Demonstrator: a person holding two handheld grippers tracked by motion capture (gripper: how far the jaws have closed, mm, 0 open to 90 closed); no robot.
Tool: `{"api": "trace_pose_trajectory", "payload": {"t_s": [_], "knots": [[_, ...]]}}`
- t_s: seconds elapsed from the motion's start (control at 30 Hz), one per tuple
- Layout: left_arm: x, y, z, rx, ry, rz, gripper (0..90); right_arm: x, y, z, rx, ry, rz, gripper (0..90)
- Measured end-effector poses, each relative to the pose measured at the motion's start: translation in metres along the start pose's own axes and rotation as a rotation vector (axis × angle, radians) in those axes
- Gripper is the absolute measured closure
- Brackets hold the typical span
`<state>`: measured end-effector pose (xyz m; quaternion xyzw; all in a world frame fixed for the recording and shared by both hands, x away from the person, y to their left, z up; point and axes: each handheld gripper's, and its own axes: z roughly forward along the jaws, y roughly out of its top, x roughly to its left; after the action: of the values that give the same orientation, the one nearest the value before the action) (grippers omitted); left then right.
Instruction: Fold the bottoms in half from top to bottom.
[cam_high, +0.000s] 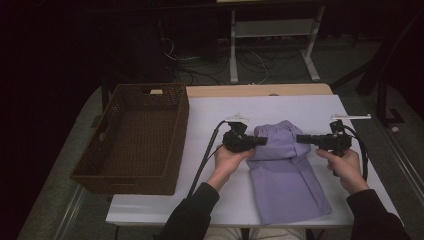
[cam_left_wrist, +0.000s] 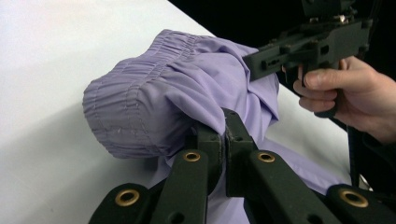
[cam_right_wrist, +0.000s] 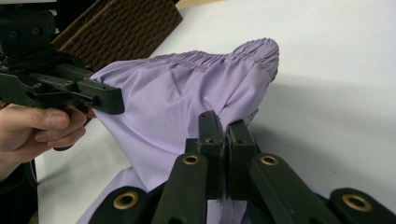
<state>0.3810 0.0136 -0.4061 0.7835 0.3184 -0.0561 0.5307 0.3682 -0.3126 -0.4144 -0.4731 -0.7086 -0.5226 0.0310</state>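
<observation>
Right now both grippers are clamped on the lavender shorts (cam_high: 285, 165), which lie on the white table (cam_high: 210, 125) to the right of the brown wicker basket (cam_high: 135, 137). The left gripper (cam_high: 260, 141) pinches the waistband end from the side nearer the basket, its jaws pressed together with cloth caught between them, as the left gripper view shows (cam_left_wrist: 225, 122). The right gripper (cam_high: 302, 138) grips the same end from the side farther from the basket, jaws likewise closed on fabric (cam_right_wrist: 226, 128). Between them the elastic waistband is bunched and raised off the table, probably only slightly, though the dim high view makes that hard to judge. The legs of the shorts lie flat, reaching toward the person's edge of the table.
</observation>
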Motion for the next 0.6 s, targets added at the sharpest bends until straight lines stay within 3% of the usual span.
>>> {"api": "trace_pose_trajectory", "payload": {"t_s": [0.6], "knots": [[-0.021, -0.027, 0.004, 0.103, -0.027, 0.059, 88.1, 0.012, -0.029, -0.008, 0.102, -0.035, -0.016, 86.5]]}}
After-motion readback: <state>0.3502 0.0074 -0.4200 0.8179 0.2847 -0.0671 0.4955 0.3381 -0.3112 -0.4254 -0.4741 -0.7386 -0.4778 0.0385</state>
